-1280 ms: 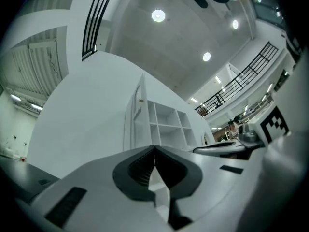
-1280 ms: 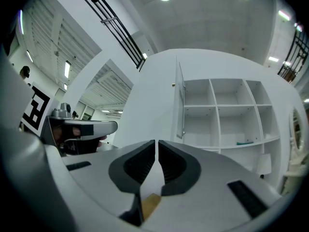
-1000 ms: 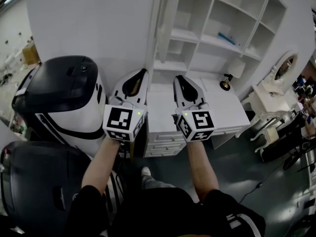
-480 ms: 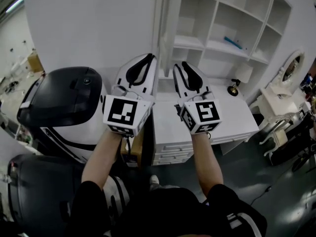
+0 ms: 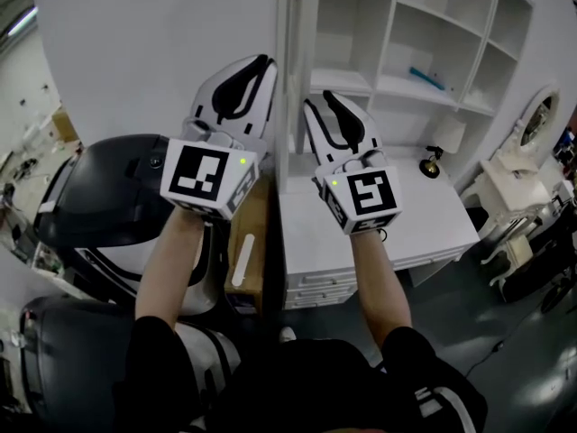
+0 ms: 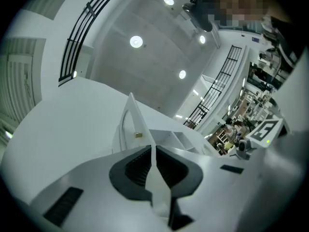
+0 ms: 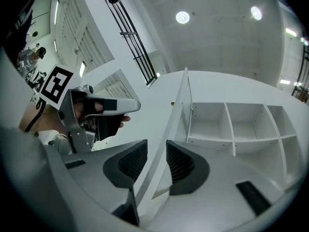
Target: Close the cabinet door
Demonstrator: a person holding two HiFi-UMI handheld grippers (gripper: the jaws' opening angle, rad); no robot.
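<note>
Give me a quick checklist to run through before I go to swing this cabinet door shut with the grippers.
1. Cabinet door shut: not ok; it stands swung out, seen edge-on in the head view.
2. Right gripper ready: ok; jaws apart, just been opening, the door's edge lined up in the gap, pads not pressing on it.
3. Left gripper free: ok; jaws nearly shut, just easing open, gripping nothing.
4. Shelves clear at the front: ok; the blue item lies well inside.
5. Desk lamp clear of the door's swing: cannot tell.
</note>
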